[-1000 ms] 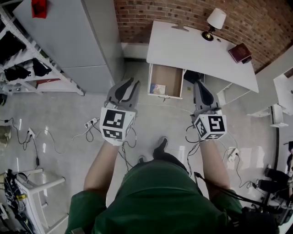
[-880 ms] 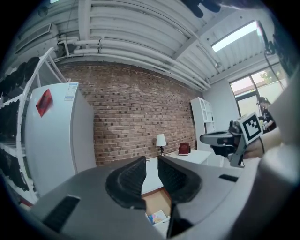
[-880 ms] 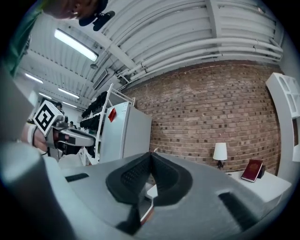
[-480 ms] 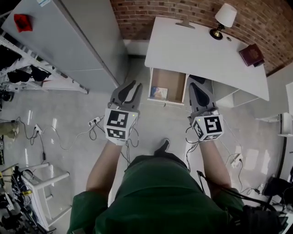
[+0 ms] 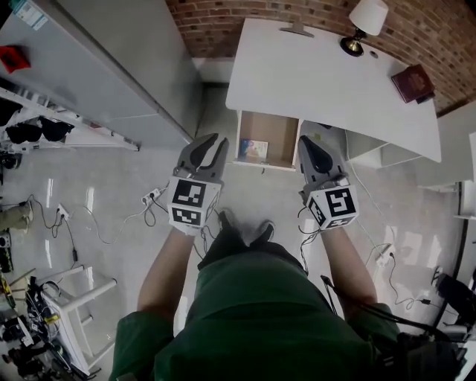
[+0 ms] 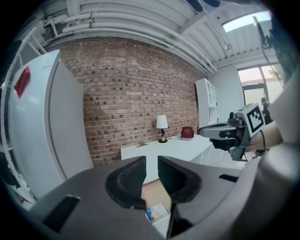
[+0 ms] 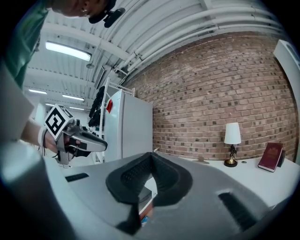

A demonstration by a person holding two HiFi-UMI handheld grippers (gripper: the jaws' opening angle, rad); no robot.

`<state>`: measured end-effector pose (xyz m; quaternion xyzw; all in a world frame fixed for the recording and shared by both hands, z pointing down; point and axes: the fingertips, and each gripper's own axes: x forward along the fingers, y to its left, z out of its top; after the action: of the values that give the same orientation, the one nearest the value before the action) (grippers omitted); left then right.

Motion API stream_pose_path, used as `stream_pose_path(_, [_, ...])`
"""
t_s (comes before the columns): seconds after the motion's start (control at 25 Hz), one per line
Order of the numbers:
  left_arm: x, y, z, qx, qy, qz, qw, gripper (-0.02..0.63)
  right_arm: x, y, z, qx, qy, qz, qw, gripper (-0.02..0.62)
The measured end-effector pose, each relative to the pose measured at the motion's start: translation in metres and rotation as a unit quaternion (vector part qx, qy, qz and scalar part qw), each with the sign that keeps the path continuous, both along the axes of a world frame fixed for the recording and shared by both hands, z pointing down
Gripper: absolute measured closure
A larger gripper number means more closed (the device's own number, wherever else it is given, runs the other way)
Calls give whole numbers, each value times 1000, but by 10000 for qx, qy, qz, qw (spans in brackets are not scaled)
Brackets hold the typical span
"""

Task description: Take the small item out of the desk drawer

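Note:
The white desk (image 5: 320,74) stands at the top of the head view with its drawer (image 5: 279,130) pulled out. A small colourful flat item (image 5: 253,149) lies in the drawer's front left corner; it also shows low between the jaws, as the small item (image 6: 156,212), in the left gripper view. My left gripper (image 5: 208,146) hovers just left of the drawer front, jaws slightly apart and empty. My right gripper (image 5: 309,143) is at the drawer's right side, its jaws meeting at the tips with nothing between them. Neither gripper touches the item.
A lamp (image 5: 364,22) and a red book (image 5: 415,80) sit on the desk. A tall grey cabinet (image 5: 111,52) stands at the left beside a rack. Cables and a power strip (image 5: 149,199) lie on the floor, with a white stool (image 5: 74,298) at the lower left.
The person has stepped toward the desk. Both grippers now sit closer to the open drawer, one at each side of it. Their jaws look unchanged.

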<state>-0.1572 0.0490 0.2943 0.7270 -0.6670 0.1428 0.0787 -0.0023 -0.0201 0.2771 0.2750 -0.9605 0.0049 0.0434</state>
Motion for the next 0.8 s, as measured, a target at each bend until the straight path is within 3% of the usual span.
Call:
stream_pose_path(0.36, [-14,-65,63,-434,182,842,9953,535,-12,-38,23,-220,322,587,9975,592])
stream_pose_path(0.8, [-30,-125,131,-778,133,2171,9730,535,-25,-68,50,-611,684,1548,9837,592])
